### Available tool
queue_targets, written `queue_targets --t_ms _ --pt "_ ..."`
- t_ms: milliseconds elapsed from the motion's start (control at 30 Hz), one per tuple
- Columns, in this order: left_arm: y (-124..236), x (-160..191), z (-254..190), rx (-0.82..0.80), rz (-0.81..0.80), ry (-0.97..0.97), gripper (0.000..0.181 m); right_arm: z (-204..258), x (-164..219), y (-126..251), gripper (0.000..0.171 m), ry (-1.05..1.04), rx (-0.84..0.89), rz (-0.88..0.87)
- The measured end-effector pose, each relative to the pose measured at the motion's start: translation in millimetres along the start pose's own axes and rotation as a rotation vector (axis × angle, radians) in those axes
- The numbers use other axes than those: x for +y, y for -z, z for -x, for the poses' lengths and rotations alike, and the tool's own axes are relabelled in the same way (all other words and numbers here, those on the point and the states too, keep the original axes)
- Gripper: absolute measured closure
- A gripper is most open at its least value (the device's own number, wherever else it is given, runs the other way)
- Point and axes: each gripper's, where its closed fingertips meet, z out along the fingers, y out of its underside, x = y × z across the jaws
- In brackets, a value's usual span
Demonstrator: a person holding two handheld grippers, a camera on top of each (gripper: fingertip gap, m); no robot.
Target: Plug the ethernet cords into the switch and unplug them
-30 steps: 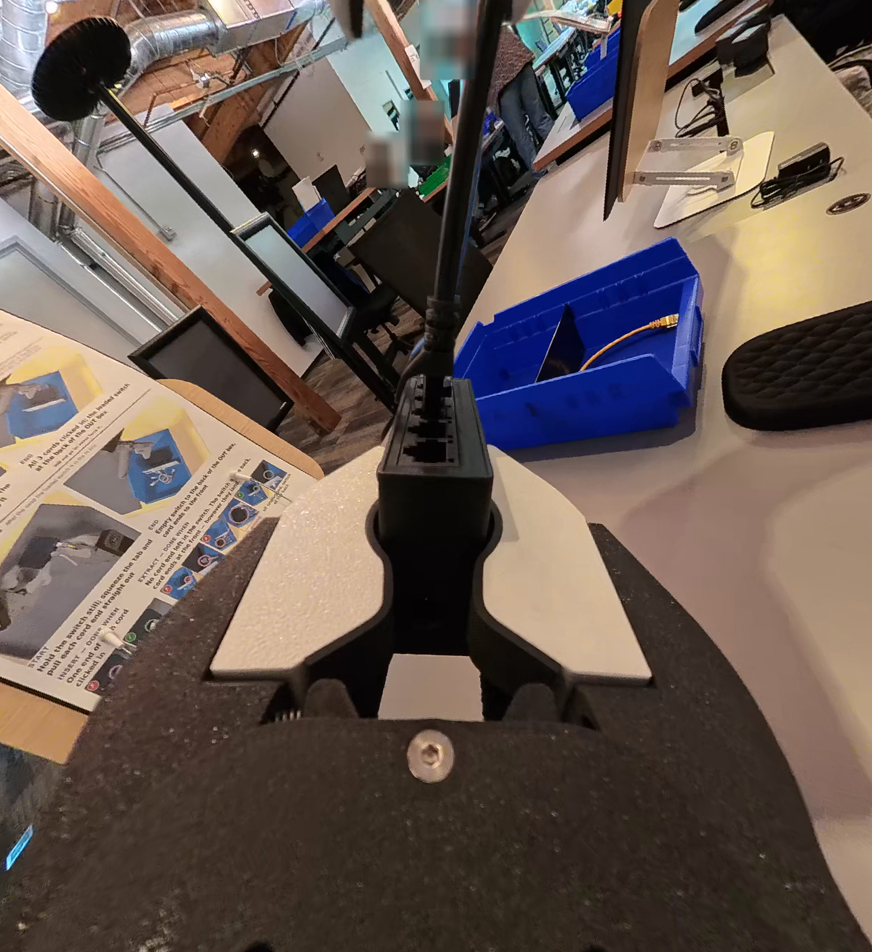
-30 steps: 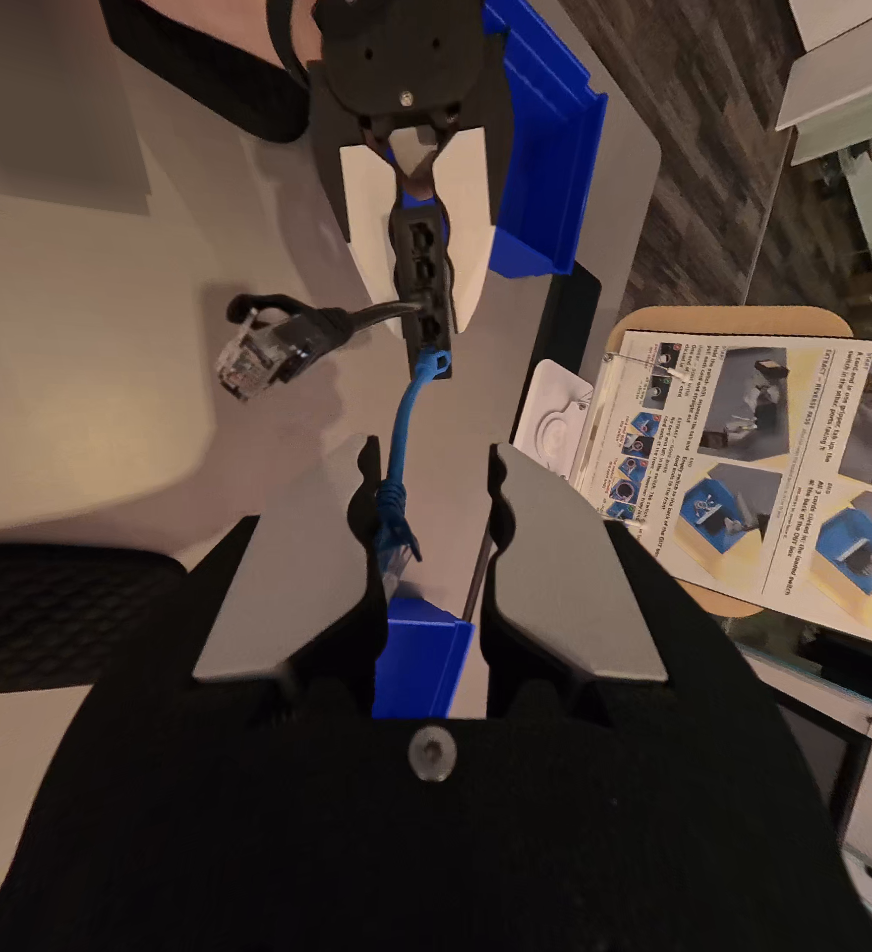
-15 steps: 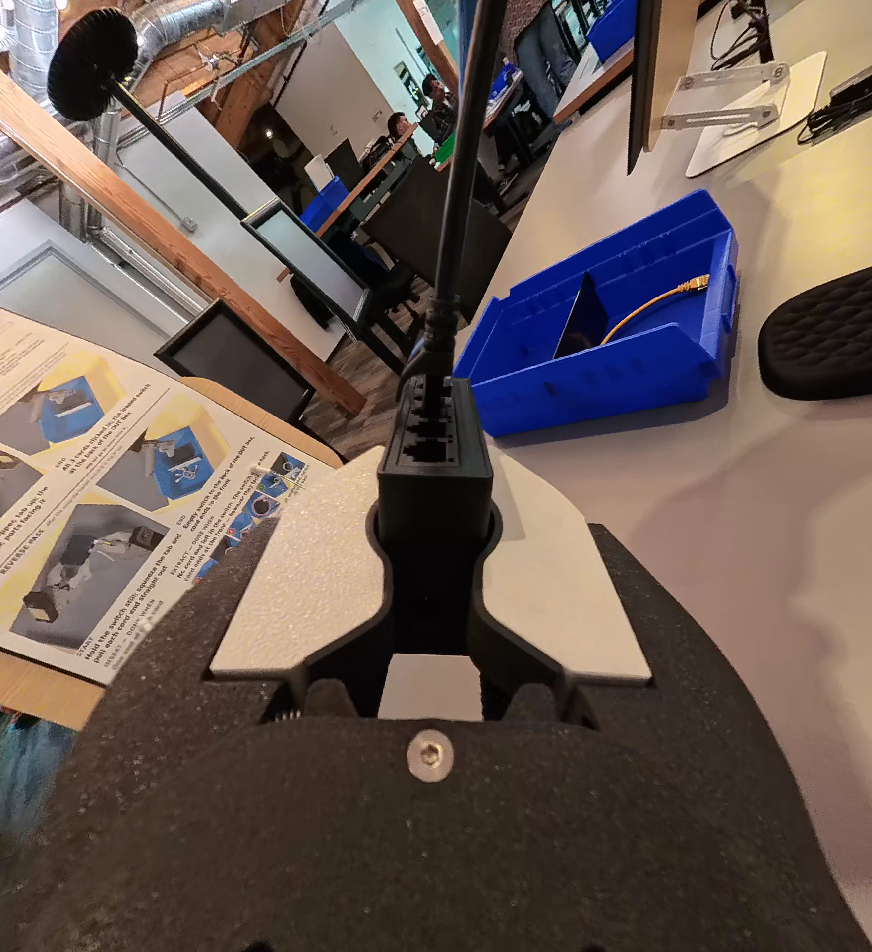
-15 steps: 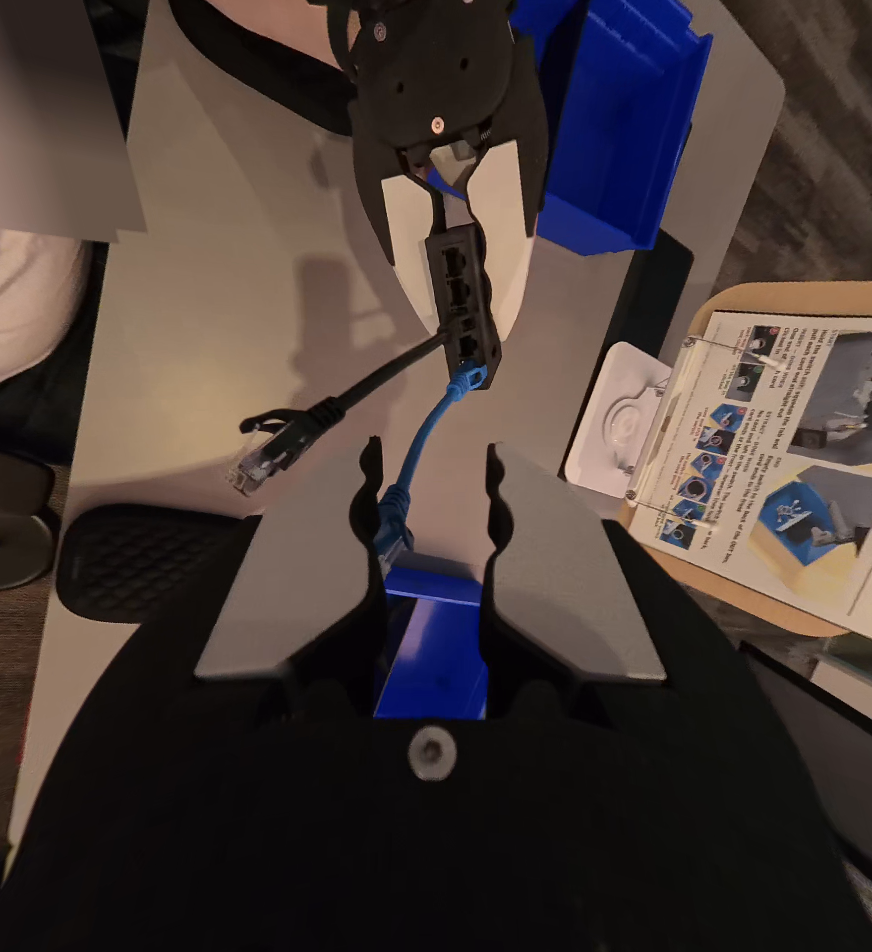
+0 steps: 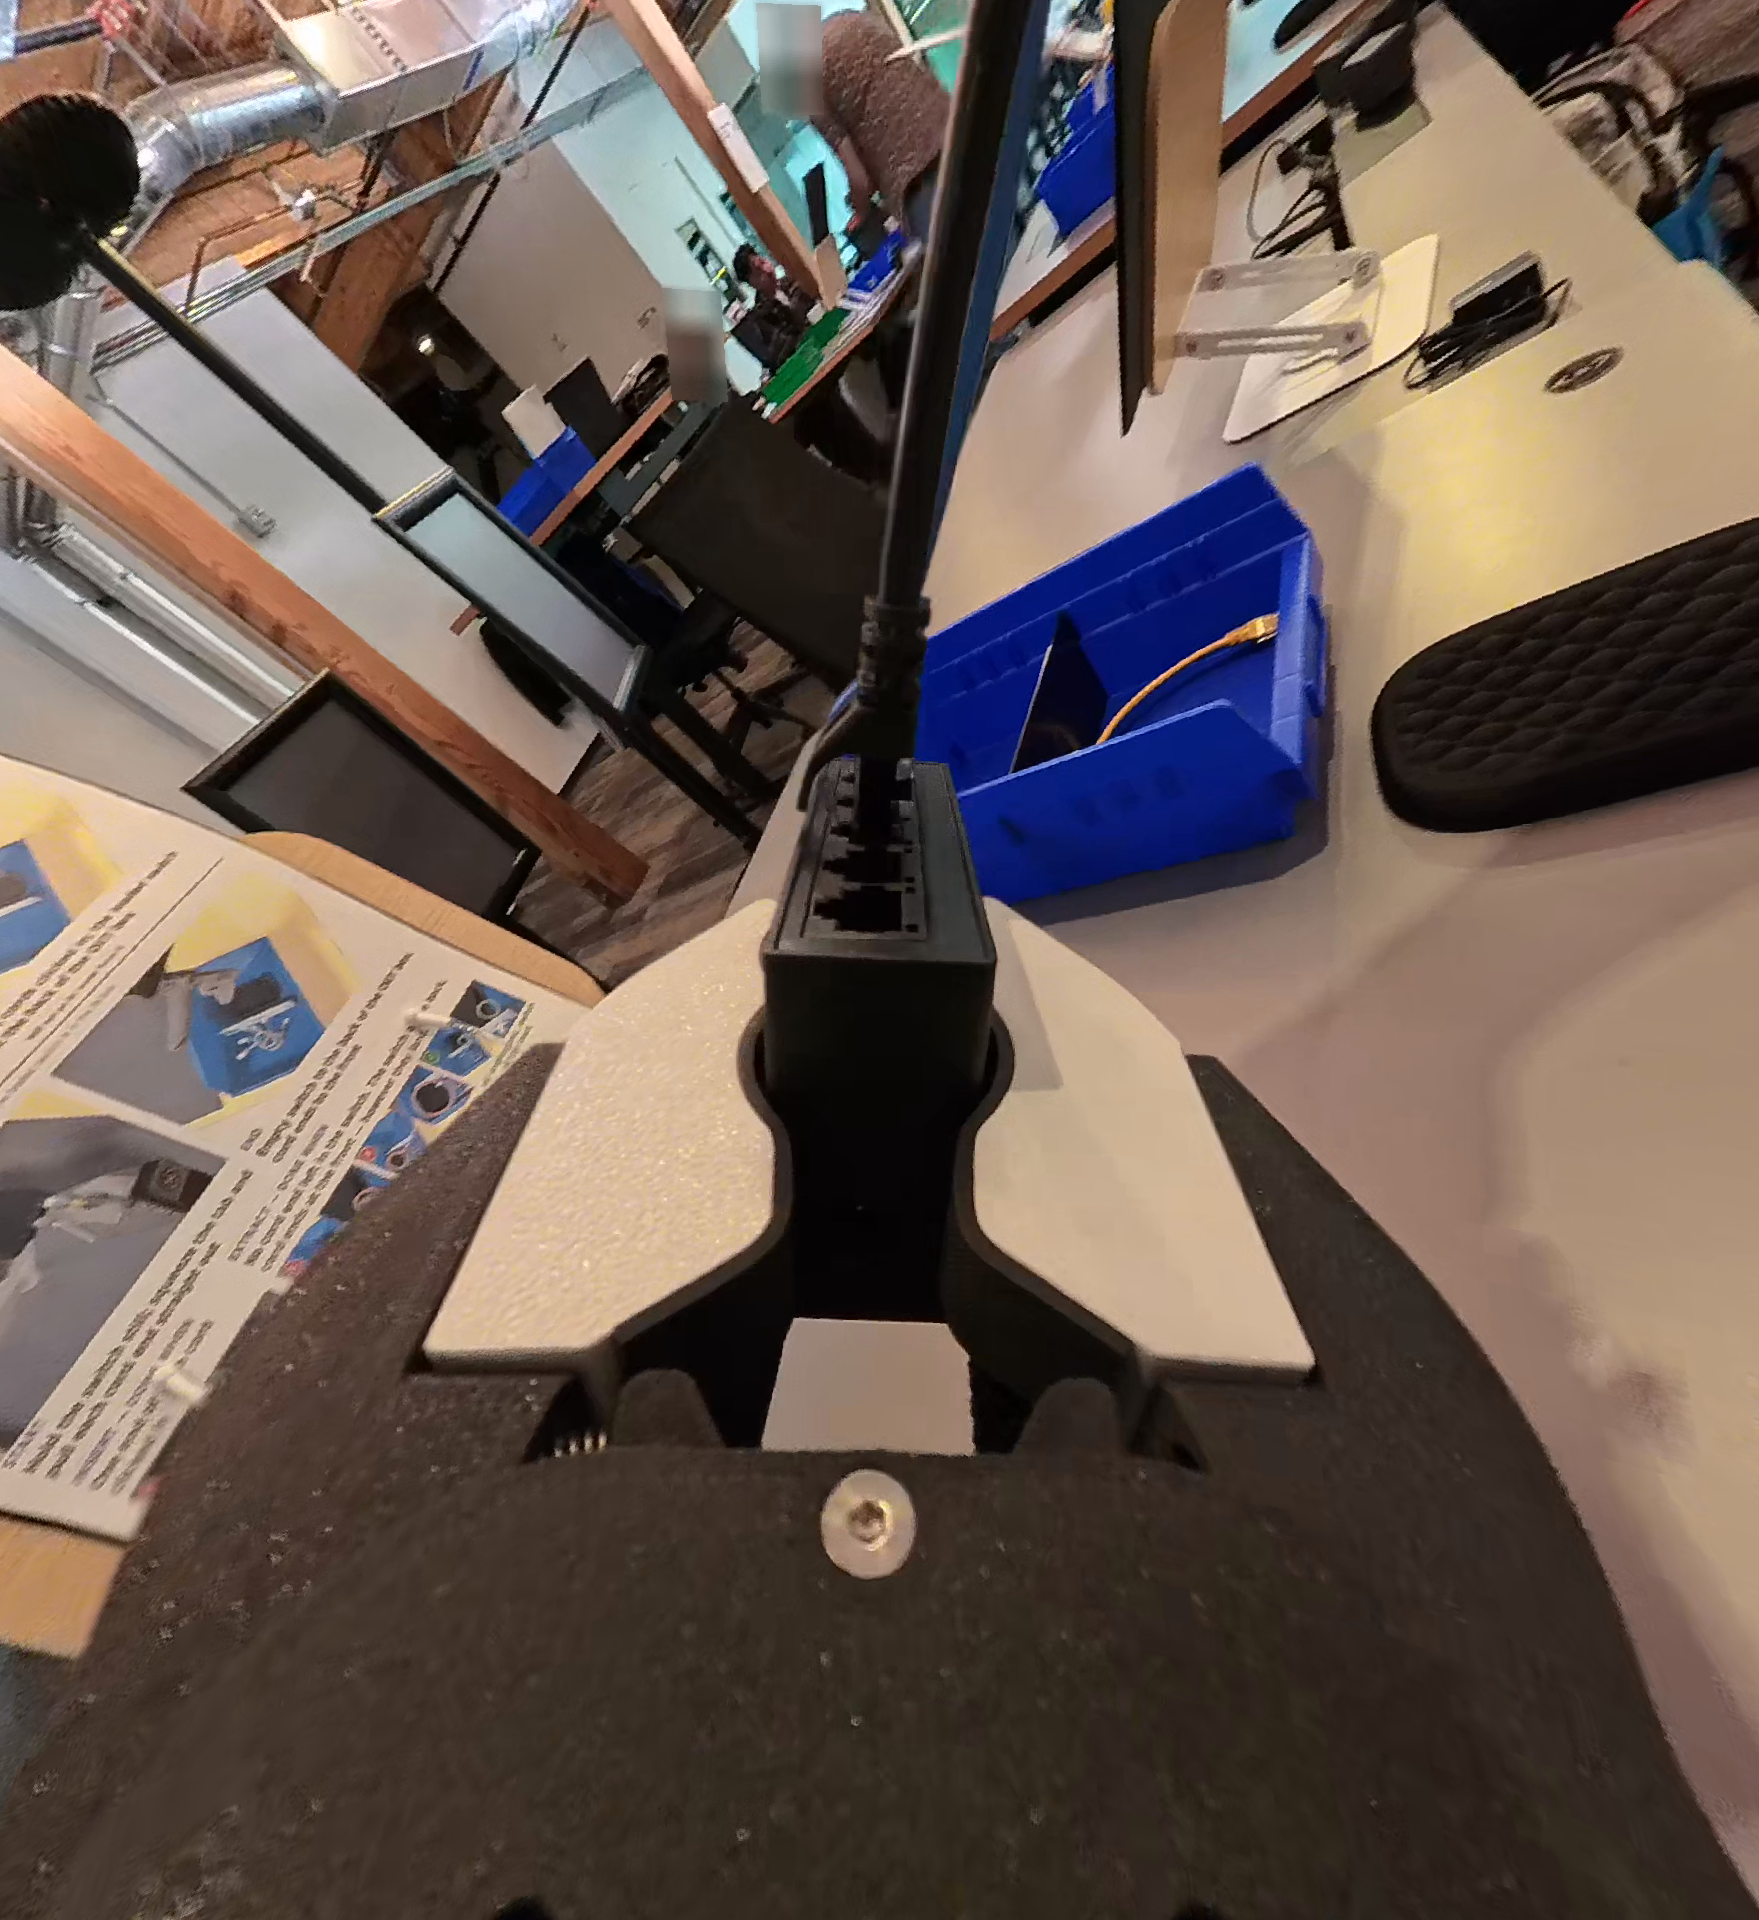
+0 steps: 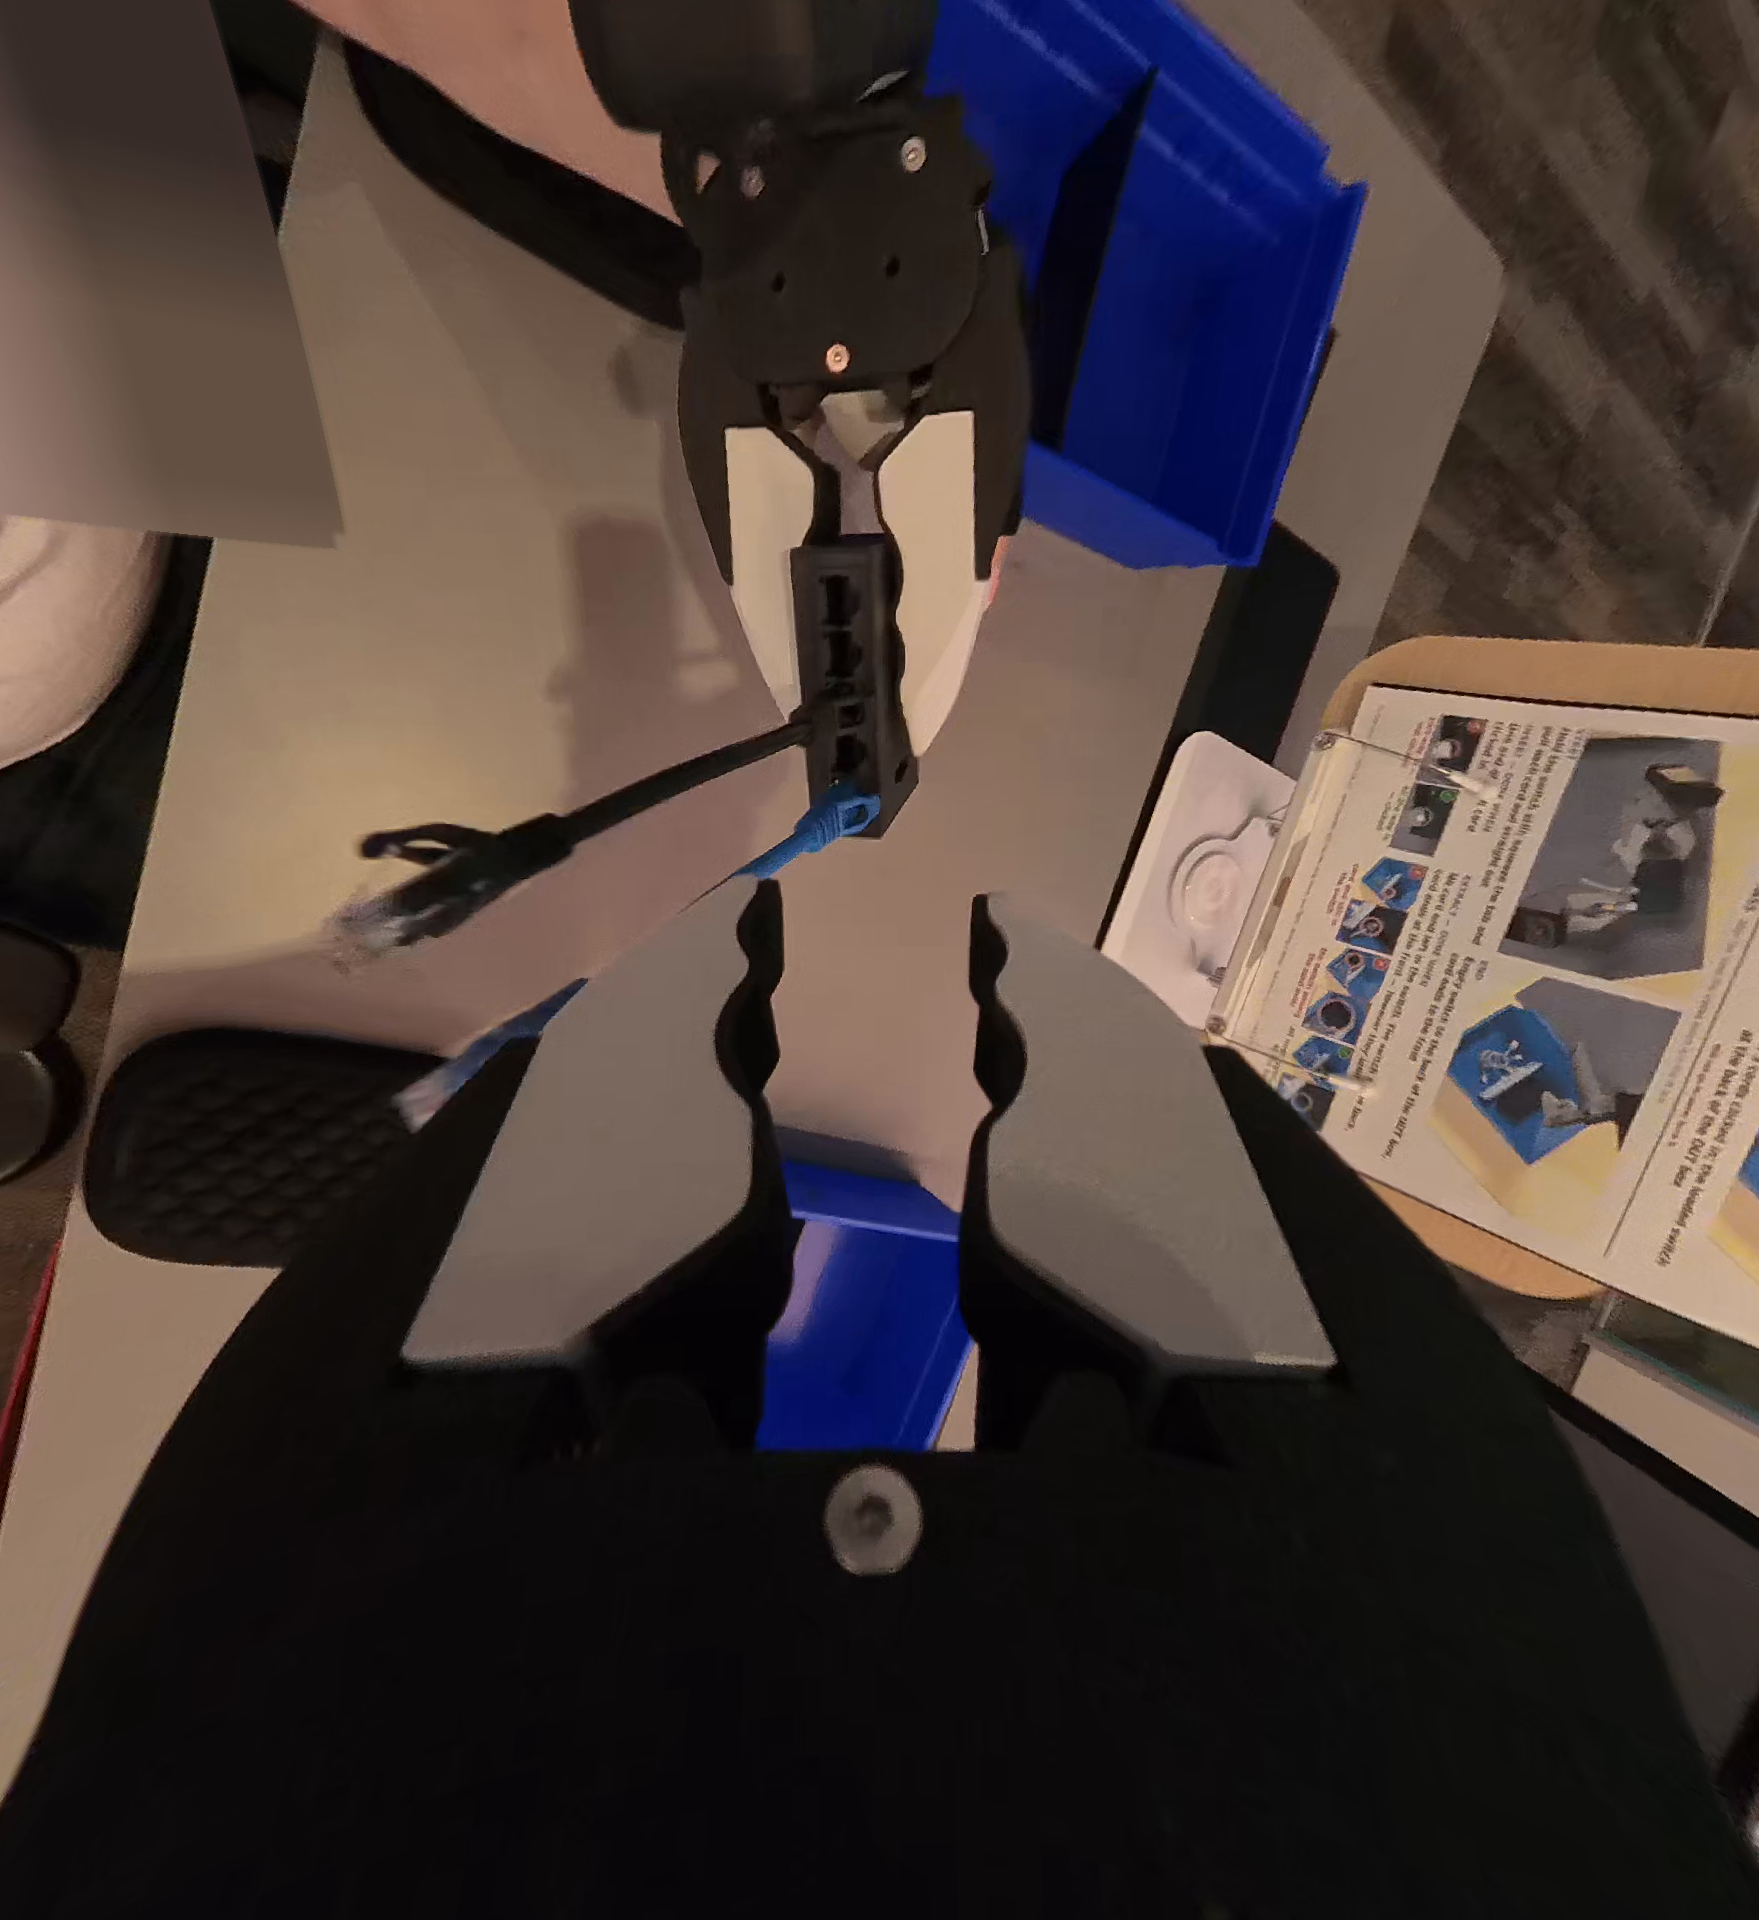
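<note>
My left gripper [image 5: 875, 935] is shut on the black switch [image 5: 875, 997], ports facing up, held above the table. A black cord [image 5: 901, 582] is plugged into a far port, with a blue cord [image 5: 974, 395] just behind it. In the right wrist view the left gripper [image 6: 844, 312] holds the switch [image 6: 849, 665]. The black cord [image 6: 584, 831] and the blue cord [image 6: 813, 831] hang from its end ports, off to the left. My right gripper [image 6: 875, 914] is open and empty, just short of the switch. The blue cord's free plug [image 6: 433, 1086] lies outside its left finger.
A blue bin [image 5: 1145, 748] holding an orange cord [image 5: 1197, 665] stands on the grey table [image 5: 1477, 1143], with a black wrist rest [image 5: 1623, 665] to its right. A picture instruction sheet [image 6: 1581, 987] and a white round holder [image 6: 1207, 873] are on the right. Another blue bin [image 6: 854, 1299] lies under my right gripper.
My right gripper has drawn back from the switch. The blue cord, earlier lying between its open fingers, has swung out to the left. The left gripper still holds the switch.
</note>
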Motion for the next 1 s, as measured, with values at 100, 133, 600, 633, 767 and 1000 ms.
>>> queue_targets --t_ms 100,133,600,633,767,1000 --pt "4 -11 -3 0.022 -0.045 0.015 0.152 12 2 -27 0.137 0.046 -0.033 -0.007" --pt "5 -14 -4 0.026 -0.058 0.021 0.152 16 1 -36 0.137 0.051 -0.044 -0.024" --pt "3 -25 -6 0.001 -0.103 0.057 0.152 20 -21 -68 0.144 0.142 0.066 -0.172" --pt "2 -26 -6 -0.004 -0.099 0.057 0.152 21 -22 -69 0.145 0.145 0.070 -0.171" --pt "1 -26 -5 -0.023 -0.074 0.077 0.152 17 -18 -69 0.146 0.105 0.081 -0.164" --pt "0 -22 -3 -0.048 -0.016 0.090 0.152 18 -11 -73 0.150 0.066 0.054 -0.190"
